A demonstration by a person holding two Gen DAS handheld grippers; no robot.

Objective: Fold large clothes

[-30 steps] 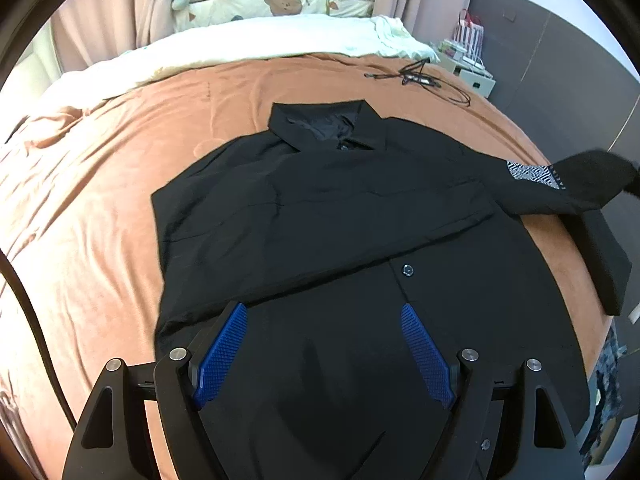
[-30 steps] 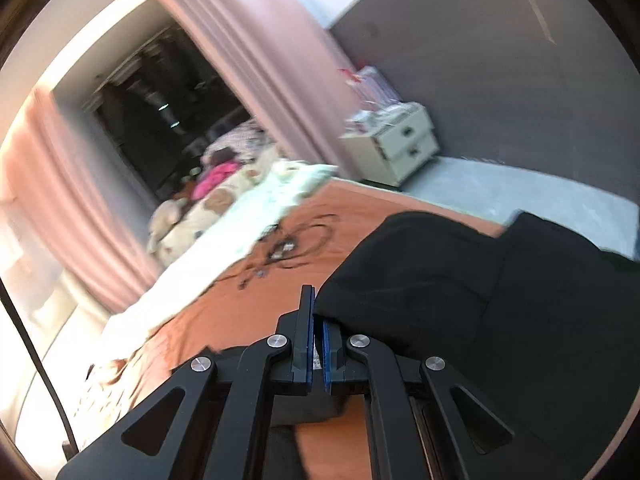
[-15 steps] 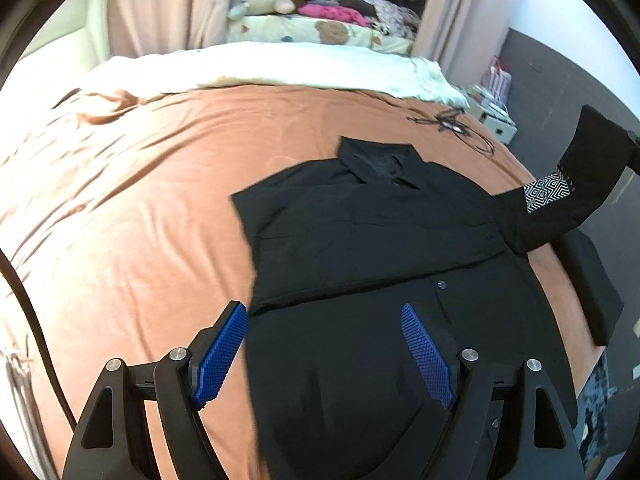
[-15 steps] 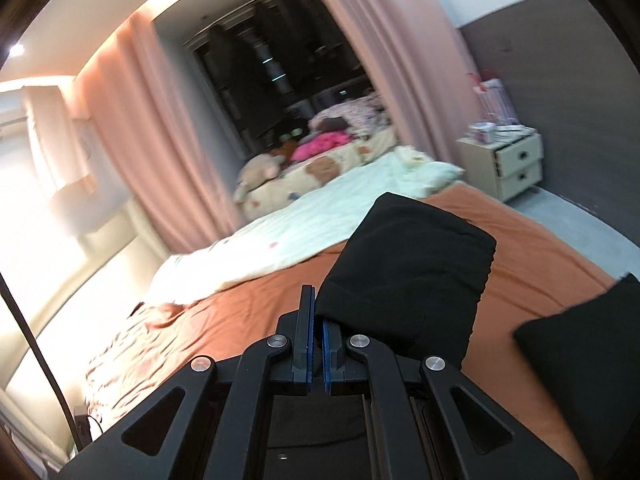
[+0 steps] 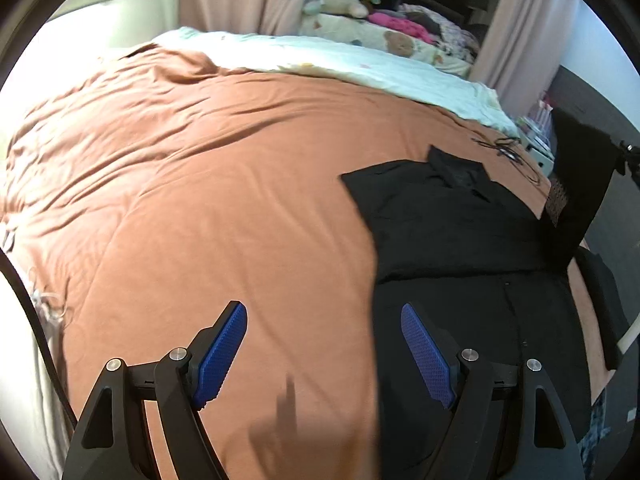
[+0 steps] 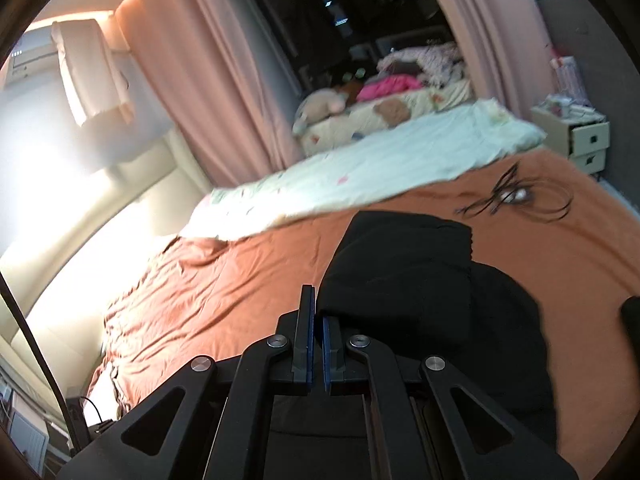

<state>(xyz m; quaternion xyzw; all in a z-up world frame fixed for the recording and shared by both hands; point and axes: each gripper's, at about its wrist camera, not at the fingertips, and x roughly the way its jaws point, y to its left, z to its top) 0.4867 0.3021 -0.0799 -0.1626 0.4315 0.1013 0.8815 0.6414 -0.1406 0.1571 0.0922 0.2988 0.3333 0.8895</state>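
Lying mostly flat on the orange bedspread (image 5: 208, 184): a black shirt (image 5: 460, 240), collar (image 5: 456, 168) toward the pale quilt (image 5: 360, 68), lower hem running out of the left wrist view behind the left gripper (image 5: 324, 352). Blurring at the shirt's left edge, so its outline there hard to trace. Being lifted at the right: one sleeve (image 5: 576, 184), rising clear of the bed with a patterned patch on its underside, its end cut off near the frame's rim where a sliver of the right gripper (image 5: 626, 156) is showing.

Spreading wide and holding nothing: the left gripper's blue pads (image 5: 224, 348), hovering above the bedspread just beside the shirt's edge, one finger over orange cloth, the other over black.

Pinching the sleeve (image 6: 404, 268): the right gripper (image 6: 316, 344), jaws pressed nearly together on the black fabric's edge, with only a thin slit between them. Draping to the right of the fingertips, the sleeve is blocking part of the bed beyond; the rest of the shirt smearing into a dark mass below, folds impossible to make out.

Tangling on the bedspread near the far corner: a black cable (image 6: 516, 196). Standing beyond it: a nightstand (image 6: 580, 136). Piled behind the quilt between pink curtains (image 6: 208, 72): stuffed toys (image 6: 320, 104), soft in focus.
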